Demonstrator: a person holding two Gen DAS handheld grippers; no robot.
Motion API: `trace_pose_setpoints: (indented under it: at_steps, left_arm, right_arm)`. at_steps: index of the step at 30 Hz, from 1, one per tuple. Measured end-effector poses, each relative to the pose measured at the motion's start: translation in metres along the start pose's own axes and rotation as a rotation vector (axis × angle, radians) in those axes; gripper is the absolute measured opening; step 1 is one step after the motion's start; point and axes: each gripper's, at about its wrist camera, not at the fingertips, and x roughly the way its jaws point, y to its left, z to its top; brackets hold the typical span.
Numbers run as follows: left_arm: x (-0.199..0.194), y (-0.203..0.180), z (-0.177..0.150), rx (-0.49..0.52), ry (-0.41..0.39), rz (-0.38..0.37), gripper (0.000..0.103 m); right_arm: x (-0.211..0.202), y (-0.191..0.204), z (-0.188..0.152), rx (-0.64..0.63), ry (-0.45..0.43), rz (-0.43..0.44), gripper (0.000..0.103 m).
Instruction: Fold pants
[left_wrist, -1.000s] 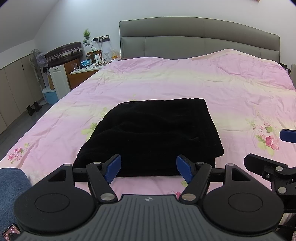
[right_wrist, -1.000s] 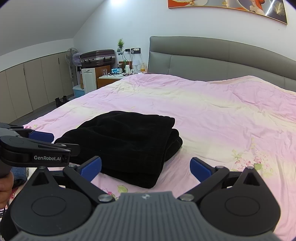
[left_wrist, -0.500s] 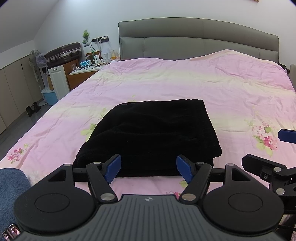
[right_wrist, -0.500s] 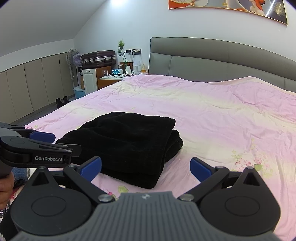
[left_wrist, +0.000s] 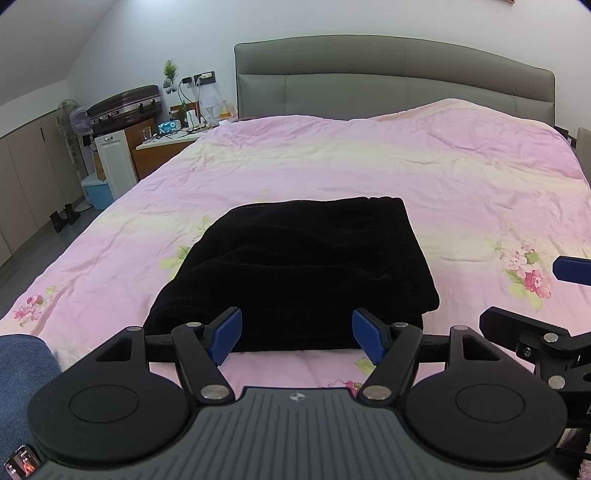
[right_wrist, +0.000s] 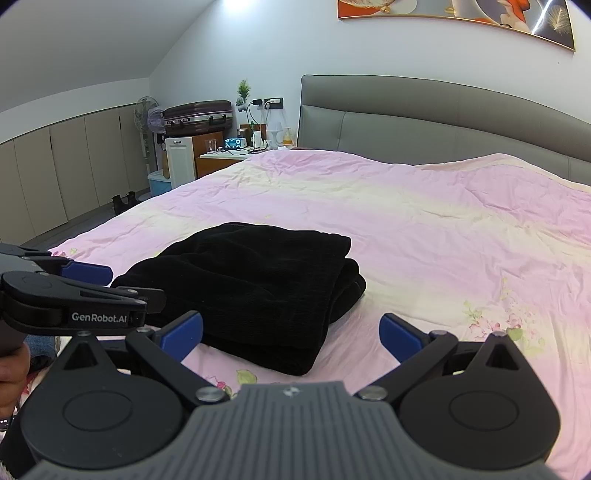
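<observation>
My left gripper (left_wrist: 296, 340) hovers with jaws apart and empty just short of the folded black pants (left_wrist: 299, 269). My right gripper (right_wrist: 291, 336) also gapes empty. The pants lie near the bed's (left_wrist: 461, 177) foot edge.

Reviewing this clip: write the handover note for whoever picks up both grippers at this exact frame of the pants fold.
Left gripper: jaws open, empty, held just short of the near edge of the pants.
Right gripper: jaws open, empty, off the bundle's right corner.
Pants: black, folded into a compact stack of layers on the pink bedspread, touched by neither gripper.
Done: the folding looks complete; the layers sit roughly square.
Left: probably nothing beyond a tidy-up of the bulging right-side fold, if wanted.
</observation>
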Motion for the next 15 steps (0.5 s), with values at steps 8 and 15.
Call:
trace_pose_setpoints:
  at_steps: [8, 15]
  left_arm:
    - [0.0009, -0.0032, 0.0015, 0.014, 0.006, -0.011, 0.081]
    - [0.0008, -0.0047, 0.0016, 0.013, 0.008, -0.002, 0.081]
  right_arm:
    - [-0.0007, 0.0011, 0.0003, 0.001, 0.002, 0.001, 0.098]
    - [-0.0009, 0.0012, 0.0003, 0.003, 0.003, 0.001, 0.098]
